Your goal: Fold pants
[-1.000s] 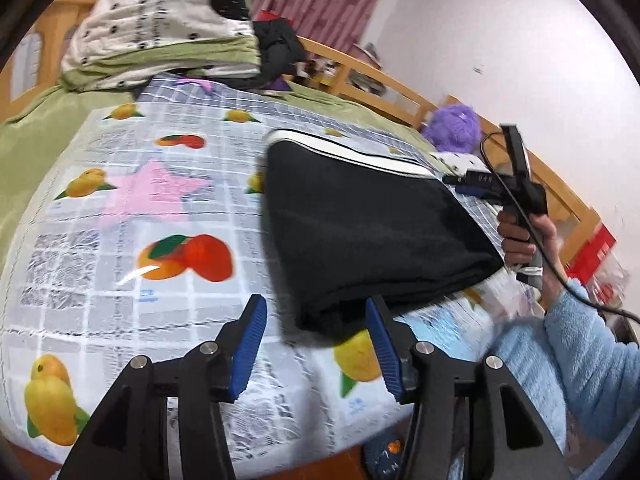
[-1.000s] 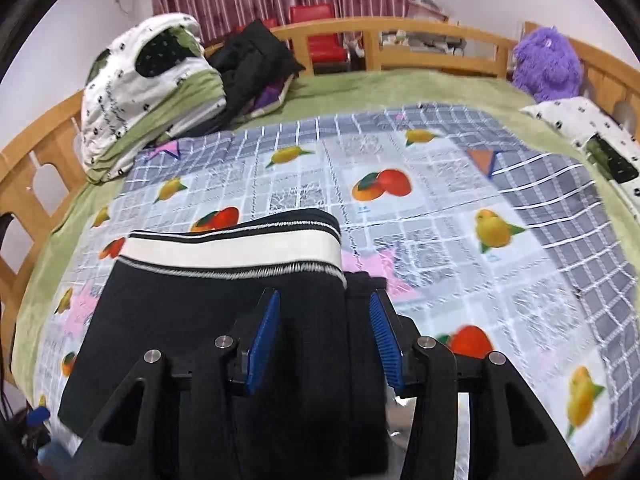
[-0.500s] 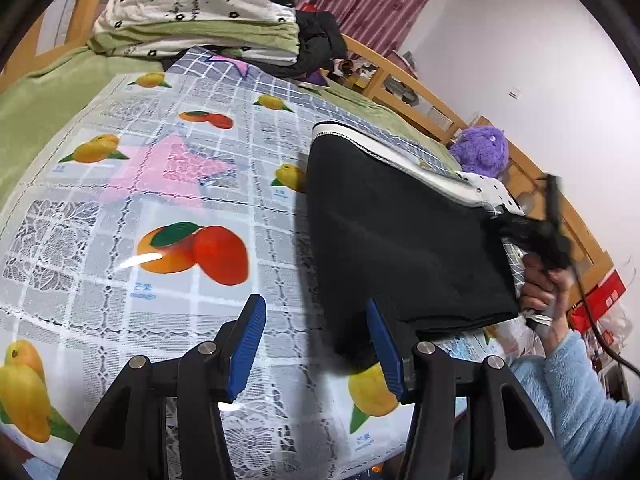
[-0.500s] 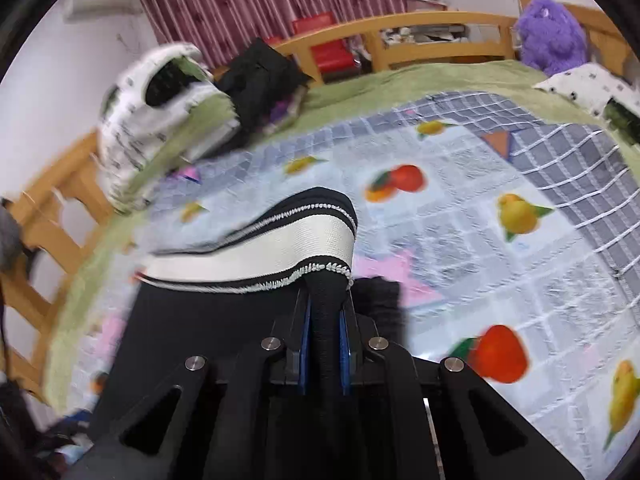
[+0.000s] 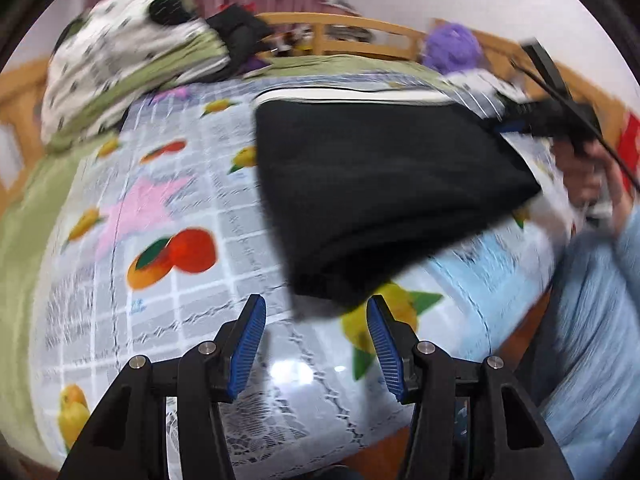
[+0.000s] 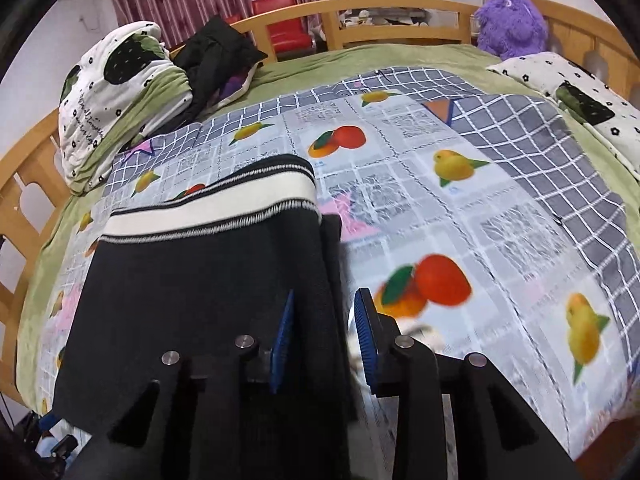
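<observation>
Black folded pants (image 6: 200,280) on fruit-print sheet (image 6: 480,208)

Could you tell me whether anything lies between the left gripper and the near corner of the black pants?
Nothing visible does. The left gripper is open over bare fruit-print bedcover, and the black pants' near corner lies just ahead of its fingertips. The right gripper, whose jaws have just been opening, straddles the pants' far edge.

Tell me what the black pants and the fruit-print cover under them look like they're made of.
Pants: apparently a soft matte knit, with a ribbed-looking white waistband. Cover: likely thin plastic sheeting, since it shows glossy glare spots.
</observation>
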Motion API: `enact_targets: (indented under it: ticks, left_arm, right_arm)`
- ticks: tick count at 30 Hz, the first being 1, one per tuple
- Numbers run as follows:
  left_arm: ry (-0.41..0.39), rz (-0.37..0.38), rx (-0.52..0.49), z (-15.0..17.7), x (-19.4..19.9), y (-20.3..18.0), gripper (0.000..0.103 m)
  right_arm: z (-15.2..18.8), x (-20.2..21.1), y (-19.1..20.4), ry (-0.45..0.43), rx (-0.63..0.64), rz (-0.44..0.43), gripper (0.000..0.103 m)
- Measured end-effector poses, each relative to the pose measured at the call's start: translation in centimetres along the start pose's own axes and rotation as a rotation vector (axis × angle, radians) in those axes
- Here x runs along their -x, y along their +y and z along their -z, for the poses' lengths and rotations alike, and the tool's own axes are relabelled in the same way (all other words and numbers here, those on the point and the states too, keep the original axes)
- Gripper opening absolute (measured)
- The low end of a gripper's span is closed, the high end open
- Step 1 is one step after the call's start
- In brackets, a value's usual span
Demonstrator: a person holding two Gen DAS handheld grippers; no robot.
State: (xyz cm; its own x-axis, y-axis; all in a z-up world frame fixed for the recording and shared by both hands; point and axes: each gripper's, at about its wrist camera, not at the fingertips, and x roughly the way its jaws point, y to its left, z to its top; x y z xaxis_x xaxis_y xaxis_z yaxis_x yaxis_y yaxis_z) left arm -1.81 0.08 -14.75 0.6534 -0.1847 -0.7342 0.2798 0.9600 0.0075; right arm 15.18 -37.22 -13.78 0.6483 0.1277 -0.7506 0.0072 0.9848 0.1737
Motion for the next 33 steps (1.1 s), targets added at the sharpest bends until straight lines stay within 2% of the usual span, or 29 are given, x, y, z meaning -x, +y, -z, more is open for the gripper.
enact_targets:
  ticks: [4,5,8,10,11,13,14,15,16,17,20,23,26,28,30,33]
  left_arm:
    - [0.011,-0.109,-0.114,-0.5,-0.9,-2.0,0.05]
    - [0.016,-0.166,-0.15,-0.8,-1.5,-2.4,0.05]
    - [0.031,-0.259,-0.251,-1.4,-2.7,-3.2,0.049]
    - [0.032,-0.27,-0.264,-1.9,-3.0,-3.3,0.036]
    - [0.028,-0.251,-0.227,-2.5,-3.1,-3.0,0.019]
    - [-0.014,-0.228,-0.157,-3.4,-2.5,-2.4,0.016]
    - [-0.069,-0.198,-0.089,-3.8,-1.6,-1.7,0.015]
    - [-0.111,-0.13,0.018,-4.0,-0.7,-0.5,0.014]
    - [-0.115,-0.088,0.081,-4.1,-0.7,0.3,0.014]
    - [-0.078,-0.075,0.128,-3.9,-1.3,1.1,0.014]
    - [0.026,-0.117,0.157,-2.2,-3.4,1.4,0.015]
    - [0.031,-0.108,0.168,-1.2,-3.0,1.1,0.019]
    - [0.033,-0.074,0.205,-1.4,-1.7,1.6,0.02]
    - [0.007,-0.049,0.219,-1.3,-0.1,1.6,0.021]
    - [-0.051,-0.024,0.208,-1.3,2.0,1.3,0.023]
    - [-0.14,0.041,0.199,-2.8,3.7,0.6,0.038]
  right_arm:
    - [0.8,1.2,-0.9,-0.001,-0.01,-0.004,0.03]
    - [0.9,1.2,-1.2,0.005,-0.012,-0.006,0.03]
    - [1.1,1.1,-2.2,0.02,-0.025,-0.003,0.03]
    - [1.2,0.9,-2.8,0.032,-0.029,-0.004,0.03]
    - [1.2,0.9,-3.0,0.038,-0.03,-0.005,0.03]
    - [1.3,0.8,-3.4,0.051,-0.028,-0.014,0.03]
    - [1.4,0.7,-3.5,0.057,-0.026,-0.023,0.03]
    - [1.4,0.7,-3.5,0.061,-0.023,-0.034,0.03]
    - [1.4,0.8,-3.4,0.06,-0.015,-0.042,0.03]
    - [1.5,0.9,-3.3,0.053,-0.007,-0.04,0.03]
    - [1.7,1.3,-2.7,0.037,0.03,-0.031,0.03]
    - [1.8,1.6,-2.6,0.024,0.035,-0.048,0.03]
    - [2.0,2.2,-2.5,0.005,0.037,-0.057,0.03]
    - [2.0,2.8,-2.7,-0.023,0.035,-0.059,0.032]
    - [2.1,3.5,-2.6,-0.057,0.045,-0.054,0.032]
    - [2.4,4.8,-1.9,-0.127,0.073,-0.046,0.032]
